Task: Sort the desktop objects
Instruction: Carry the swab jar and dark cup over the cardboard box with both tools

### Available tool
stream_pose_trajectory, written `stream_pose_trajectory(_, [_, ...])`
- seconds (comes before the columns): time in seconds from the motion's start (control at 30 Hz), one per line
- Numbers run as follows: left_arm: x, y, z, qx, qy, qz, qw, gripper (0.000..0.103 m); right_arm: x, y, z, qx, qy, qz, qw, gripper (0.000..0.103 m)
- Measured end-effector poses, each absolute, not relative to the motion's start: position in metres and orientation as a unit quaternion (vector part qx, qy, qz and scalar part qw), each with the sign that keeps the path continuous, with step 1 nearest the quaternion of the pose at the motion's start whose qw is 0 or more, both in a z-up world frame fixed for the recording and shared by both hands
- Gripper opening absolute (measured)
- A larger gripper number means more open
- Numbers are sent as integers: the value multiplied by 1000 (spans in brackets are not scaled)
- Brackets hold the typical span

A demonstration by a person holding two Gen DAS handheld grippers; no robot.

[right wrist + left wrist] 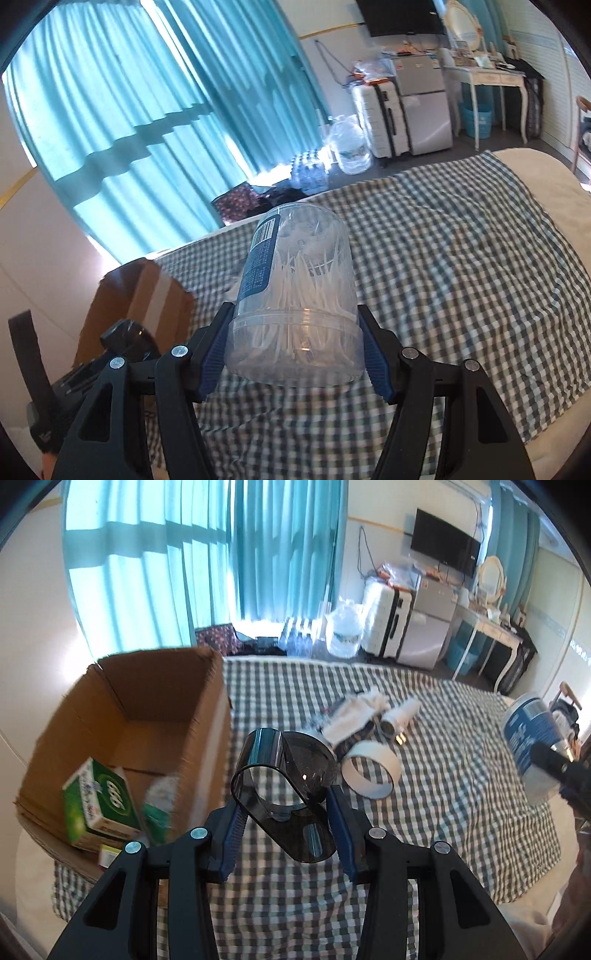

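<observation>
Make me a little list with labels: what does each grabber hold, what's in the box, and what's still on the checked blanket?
left gripper: shut on a dark see-through curved plastic piece
right gripper: shut on a clear jar of thin white sticks, blue label on its side
cardboard box: open, at the blanket's left; holds a green carton and other packs, too blurred to name
checked blanket: a white tape ring, a white plug-like cylinder, a crumpled white bundle
</observation>
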State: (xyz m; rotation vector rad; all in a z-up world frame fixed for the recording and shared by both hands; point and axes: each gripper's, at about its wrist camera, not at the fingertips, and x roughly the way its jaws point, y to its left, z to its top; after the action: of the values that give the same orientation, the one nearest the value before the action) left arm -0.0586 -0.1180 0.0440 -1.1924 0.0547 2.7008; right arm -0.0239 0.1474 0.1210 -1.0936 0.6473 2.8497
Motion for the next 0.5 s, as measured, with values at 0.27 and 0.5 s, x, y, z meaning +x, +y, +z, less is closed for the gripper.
stream_pose_trajectory(0.27, [-67,-164,84,-373,12,924,83,44,-34,72,149,-338,167,925,-41,64])
stream_pose_trajectory(0.5, [-78,-215,94,-366,7,929,48,44,-64,-12,169,-329,127,930,-102,64])
